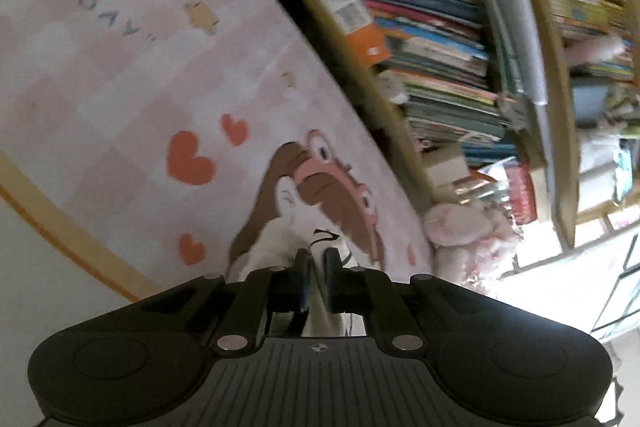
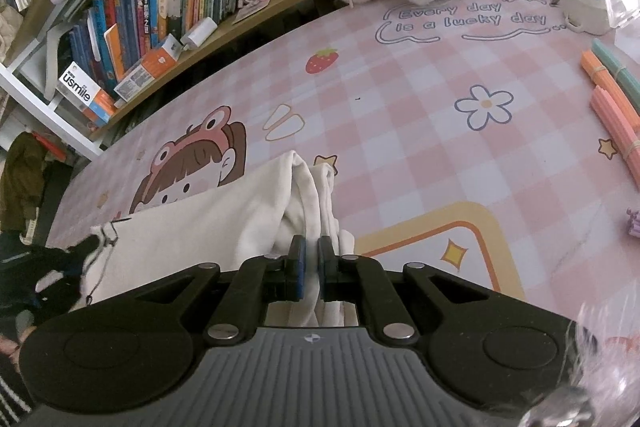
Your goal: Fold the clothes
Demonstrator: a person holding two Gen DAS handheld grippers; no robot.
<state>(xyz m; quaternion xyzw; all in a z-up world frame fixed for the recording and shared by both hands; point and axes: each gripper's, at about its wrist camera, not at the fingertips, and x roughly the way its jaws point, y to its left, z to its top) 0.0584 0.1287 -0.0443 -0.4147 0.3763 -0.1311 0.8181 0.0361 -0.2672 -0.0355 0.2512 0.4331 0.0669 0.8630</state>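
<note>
Both my tongs are pinched on the same white garment (image 2: 192, 227), and what matters now is how the cloth runs between them. My right tongs (image 2: 311, 259) have their pads drawn nearly together with a bunched ridge of the fabric clamped in the narrow gap; that gathered fold rises straight ahead of the pads and ends over the pink checked mat on the desk (image 2: 420, 115), just beside the cartoon girl's face printed there. From that grip the cloth stretches away to my left as a fairly flat panel toward the desk's near-left edge, where a dark thing holds its far corner, which I judge to be my other tool, though it is blurred. In the left wrist view my left tongs (image 1: 318, 259) stand close together as well, with white fabric and a thin dark trim caught between them, over the same printed face near the edge by the bookshelf (image 1: 420, 39). So the garment's long axis lies across me, from one grip to the other, held up off the mat. Whether this span is being opened out or carried over into a fold, I cannot tell from here.
</note>
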